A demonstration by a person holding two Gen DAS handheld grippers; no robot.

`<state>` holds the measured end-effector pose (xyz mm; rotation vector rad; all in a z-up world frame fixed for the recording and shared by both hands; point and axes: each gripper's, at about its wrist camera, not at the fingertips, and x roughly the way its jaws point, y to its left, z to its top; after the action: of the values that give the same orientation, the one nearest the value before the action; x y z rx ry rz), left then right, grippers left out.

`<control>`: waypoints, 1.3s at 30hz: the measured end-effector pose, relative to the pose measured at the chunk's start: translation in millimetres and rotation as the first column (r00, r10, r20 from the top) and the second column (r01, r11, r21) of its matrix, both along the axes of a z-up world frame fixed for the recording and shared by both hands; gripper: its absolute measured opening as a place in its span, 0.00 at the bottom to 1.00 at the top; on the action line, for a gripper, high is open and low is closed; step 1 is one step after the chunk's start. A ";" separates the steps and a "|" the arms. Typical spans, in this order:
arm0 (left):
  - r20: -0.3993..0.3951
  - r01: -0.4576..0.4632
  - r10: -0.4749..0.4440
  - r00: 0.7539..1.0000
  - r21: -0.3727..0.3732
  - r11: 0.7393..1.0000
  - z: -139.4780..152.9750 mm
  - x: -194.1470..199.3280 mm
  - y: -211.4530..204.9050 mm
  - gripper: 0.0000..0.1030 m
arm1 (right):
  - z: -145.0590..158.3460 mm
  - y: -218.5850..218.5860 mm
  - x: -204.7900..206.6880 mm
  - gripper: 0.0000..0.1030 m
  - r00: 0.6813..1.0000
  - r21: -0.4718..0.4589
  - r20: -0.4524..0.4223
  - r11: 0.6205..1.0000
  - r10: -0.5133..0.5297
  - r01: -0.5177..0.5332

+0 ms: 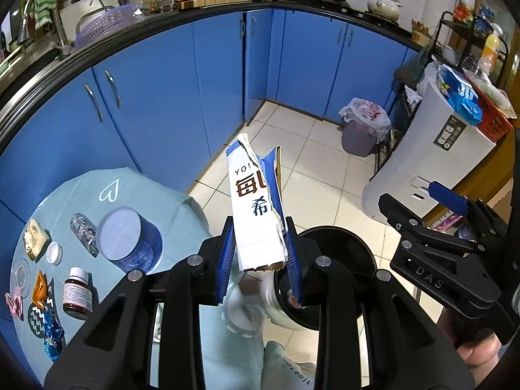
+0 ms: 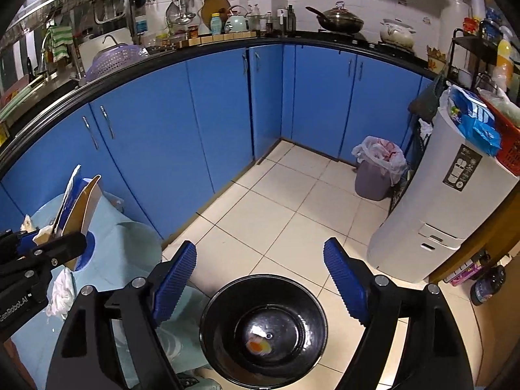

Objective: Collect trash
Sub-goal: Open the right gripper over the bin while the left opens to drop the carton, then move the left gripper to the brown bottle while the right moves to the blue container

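- A torn white-and-blue carton is being gripped at its lower end by the left tool, whose ribbed blue pads are clenched on both of its faces.
- The carton's long axis is being held upright, tilted slightly toward the far side, with its ragged open end uppermost.
- The black waste bin is being seen just below and slightly to the right of the carton in the left wrist view, so the drop seems to call for a short shift to the right and then a release.
- The right tool is being held wide open and empty directly over the bin's mouth, where small bits of trash are lying at the bottom.
- The left tool is judged to be the one carrying the coming move; the right one is already above the bin.
- More litter, such as the blue foil wrapper, is being left on the round worktop at the near left.
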<state>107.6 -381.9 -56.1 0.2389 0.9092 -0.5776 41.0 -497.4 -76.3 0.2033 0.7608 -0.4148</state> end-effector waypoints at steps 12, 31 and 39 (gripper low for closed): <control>0.000 0.100 -0.100 0.995 -0.017 0.995 7.4 -18.2 -40.9 0.32 | 5.3 -26.0 -25.1 0.76 0.995 -0.033 -0.003 0.995 -0.095 0.095; 0.051 0.055 -0.053 0.997 -0.043 0.998 26.9 -27.1 -43.3 0.91 | 16.2 -36.9 -48.6 0.76 0.990 -0.049 0.015 0.989 -0.138 0.138; 0.075 0.042 -0.038 0.996 -0.050 0.998 33.9 -30.8 -30.3 0.91 | 21.9 -25.3 -44.9 0.76 0.992 -0.054 0.023 0.991 -0.124 0.125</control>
<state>76.8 -412.3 -22.2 0.2308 0.8186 -0.6248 -3.9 -522.7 -54.3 0.2030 0.7184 -0.5506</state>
